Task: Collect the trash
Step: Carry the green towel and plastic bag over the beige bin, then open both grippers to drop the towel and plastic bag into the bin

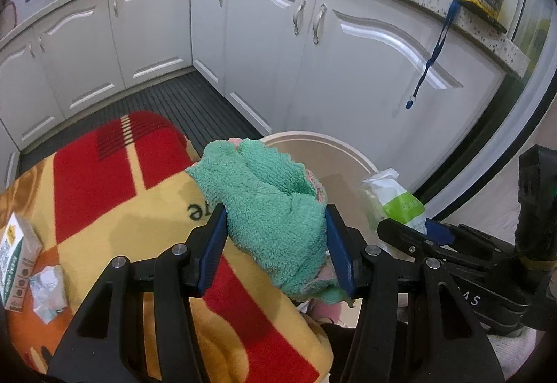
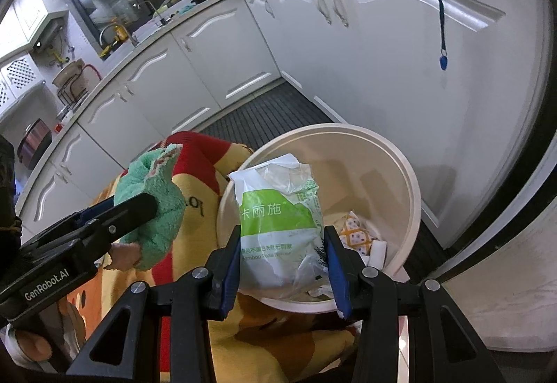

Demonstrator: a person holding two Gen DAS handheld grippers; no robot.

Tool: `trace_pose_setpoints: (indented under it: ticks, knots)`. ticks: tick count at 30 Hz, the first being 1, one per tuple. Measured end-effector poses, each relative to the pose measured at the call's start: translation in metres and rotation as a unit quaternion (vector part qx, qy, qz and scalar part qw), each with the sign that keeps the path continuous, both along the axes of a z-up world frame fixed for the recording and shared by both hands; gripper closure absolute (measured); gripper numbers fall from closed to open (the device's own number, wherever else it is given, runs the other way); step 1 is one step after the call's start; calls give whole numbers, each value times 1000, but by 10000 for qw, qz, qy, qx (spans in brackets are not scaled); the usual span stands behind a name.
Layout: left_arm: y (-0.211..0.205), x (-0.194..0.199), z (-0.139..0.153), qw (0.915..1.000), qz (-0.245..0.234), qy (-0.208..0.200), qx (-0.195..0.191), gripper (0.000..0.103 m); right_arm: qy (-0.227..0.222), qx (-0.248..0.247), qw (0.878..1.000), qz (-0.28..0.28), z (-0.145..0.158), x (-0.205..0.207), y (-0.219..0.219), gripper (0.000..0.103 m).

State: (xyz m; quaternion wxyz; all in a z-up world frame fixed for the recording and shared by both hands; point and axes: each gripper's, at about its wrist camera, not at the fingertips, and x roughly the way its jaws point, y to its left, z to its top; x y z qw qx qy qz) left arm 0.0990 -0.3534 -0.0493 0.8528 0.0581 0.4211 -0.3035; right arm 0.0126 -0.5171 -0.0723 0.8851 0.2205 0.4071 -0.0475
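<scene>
My left gripper [image 1: 276, 247] is shut on a green fluffy cloth [image 1: 268, 205] and holds it above a blanket beside the bin; the cloth also shows in the right wrist view [image 2: 153, 205]. My right gripper [image 2: 283, 264] is shut on a white and green plastic tissue wrapper [image 2: 278, 219] and holds it over the near rim of a round beige trash bin [image 2: 410, 181]. The wrapper [image 1: 397, 198] and the bin [image 1: 348, 146] also show in the left wrist view. Some paper trash [image 2: 358, 236] lies inside the bin.
A red, yellow and orange blanket [image 1: 139, 209] covers the surface under the left gripper. On it at the left lie a small carton [image 1: 15, 250] and a crumpled wrapper [image 1: 47, 289]. White kitchen cabinets [image 1: 264, 45] stand behind. A blue lanyard [image 1: 435, 48] hangs from the counter.
</scene>
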Motion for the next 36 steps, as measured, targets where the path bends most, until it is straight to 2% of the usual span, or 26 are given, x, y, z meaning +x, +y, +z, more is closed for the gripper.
trace_pose_setpoints:
  ticks: [27,36]
  knots:
    - [-38,32,-52,9987,-153,477,87,49,480,169,9983,-299,-46,29,-25,60]
    - [-37,38,-64,9975,-99,693,108,44,717,255,9966,-329,-64,36,-31,50]
